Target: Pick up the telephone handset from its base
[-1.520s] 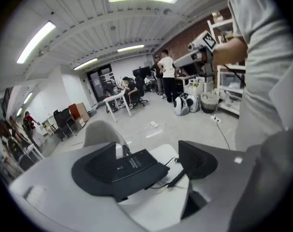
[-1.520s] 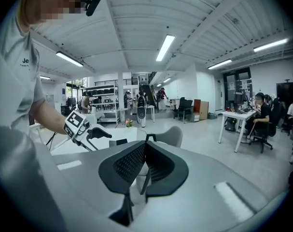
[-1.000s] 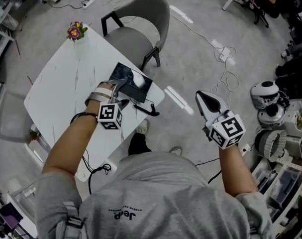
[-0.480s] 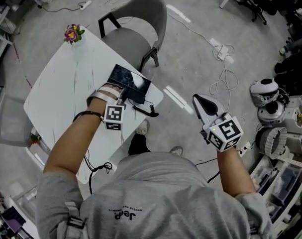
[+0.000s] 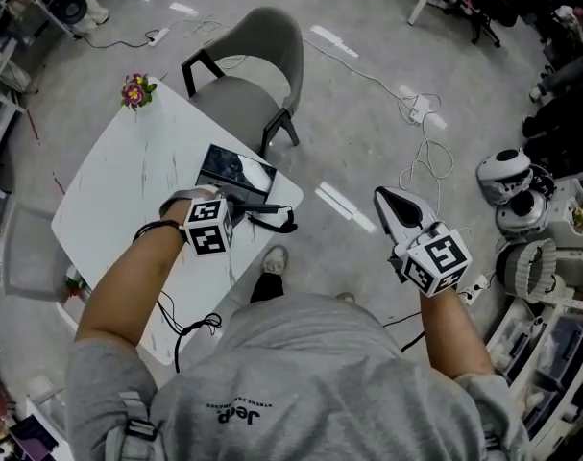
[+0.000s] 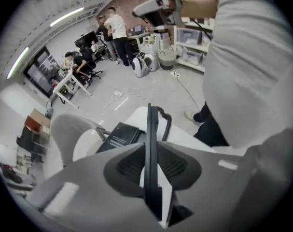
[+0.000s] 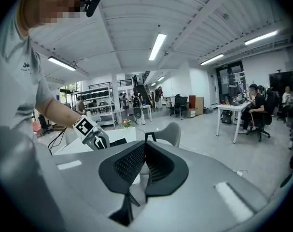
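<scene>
The right gripper [image 5: 385,200], at three o'clock in the head view, hangs over the grey floor [image 5: 368,113] with its jaws together on nothing. At nine o'clock, the left gripper [image 6: 151,166] has just been closing its jaws. They now clamp the slim black telephone handset [image 6: 150,124] edge-on over the white streaked table [image 5: 118,190]. The flat black rectangular base [image 5: 235,169] lies just beyond, at the gripper's one o'clock. A grey shell chair [image 5: 262,56] stands farther off.
</scene>
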